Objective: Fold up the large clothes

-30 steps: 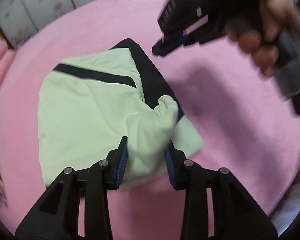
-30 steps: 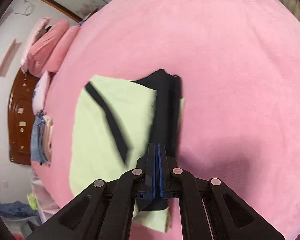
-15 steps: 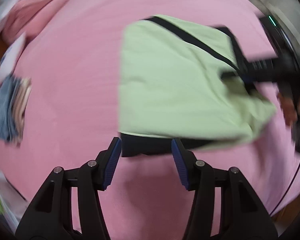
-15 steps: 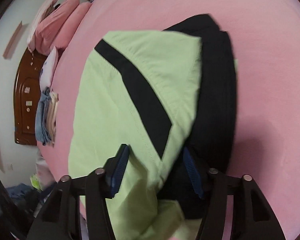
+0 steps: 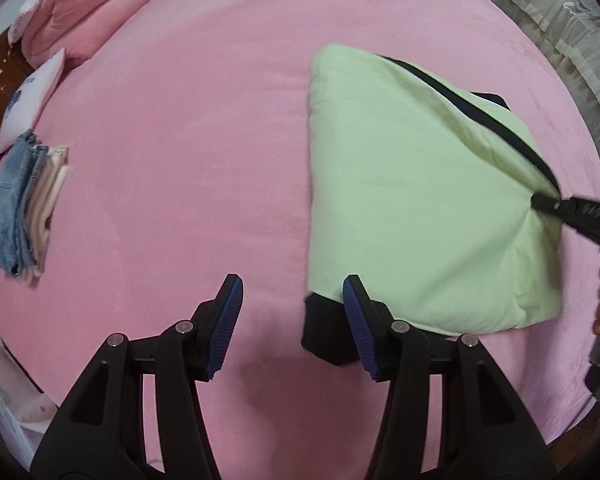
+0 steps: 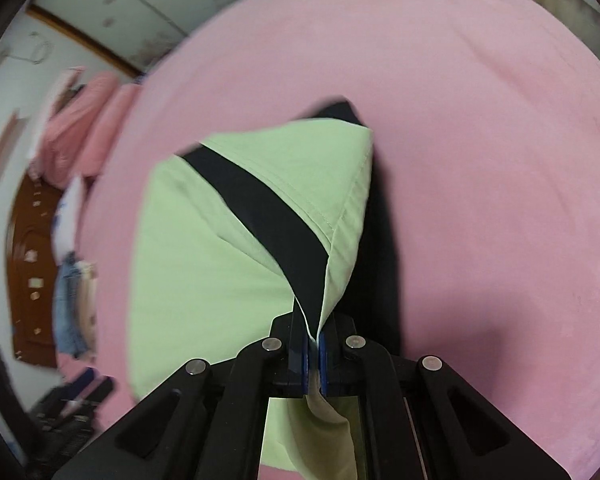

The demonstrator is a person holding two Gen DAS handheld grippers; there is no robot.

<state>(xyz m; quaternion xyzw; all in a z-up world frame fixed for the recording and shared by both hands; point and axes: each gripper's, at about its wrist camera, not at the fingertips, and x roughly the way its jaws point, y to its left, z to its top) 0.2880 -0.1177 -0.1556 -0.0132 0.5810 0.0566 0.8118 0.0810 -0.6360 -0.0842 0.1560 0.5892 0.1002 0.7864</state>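
Mid-fold: right claw (image 6: 313, 354) clenched on the green garment (image 5: 400, 200), pinching its edge on the pink bed (image 5: 200, 120).
Left claw (image 5: 292, 328) gaping, empty, just beside the garment's black corner; next it likely needs that corner. Folded stack (image 5: 20, 208) and pillows (image 5: 76, 12) lie well apart; nothing blocks.

From the left wrist we look steeply down past our left gripper (image 5: 292, 320) onto the pink bed (image 5: 188, 128), the folded green garment (image 5: 412, 200) lying beyond and right of the jaws. From the right wrist we look down along our right gripper (image 6: 313, 354), much nearer that garment (image 6: 204, 264), which rises straight from the jaws. Both views share the garment, the bed and the folded stack (image 5: 20, 208) far left
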